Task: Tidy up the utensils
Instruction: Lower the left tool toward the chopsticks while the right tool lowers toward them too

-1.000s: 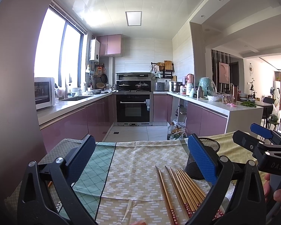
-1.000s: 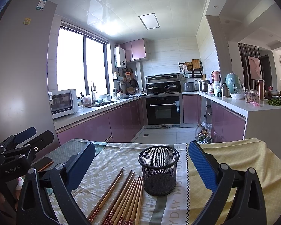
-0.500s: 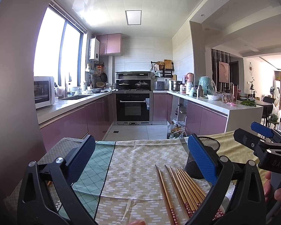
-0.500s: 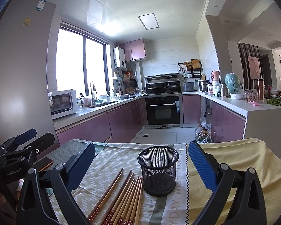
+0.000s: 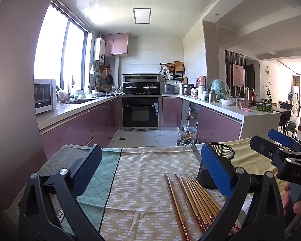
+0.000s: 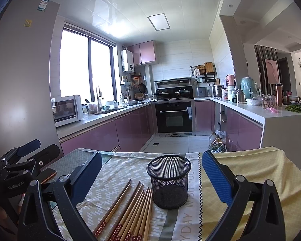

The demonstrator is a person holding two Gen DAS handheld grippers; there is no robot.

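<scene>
Both grippers – left [image 5: 150, 169] and right [image 6: 150, 170] – are hovering spread wide and empty, while the chopsticks [image 6: 130, 210] are lying just beside the mesh cup [image 6: 169, 182], so pinching 1 stick near its middle seems best.

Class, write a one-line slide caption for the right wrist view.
Open right hand-held gripper faces an empty black mesh cup beside loose chopsticks on a patterned tablecloth.
</scene>
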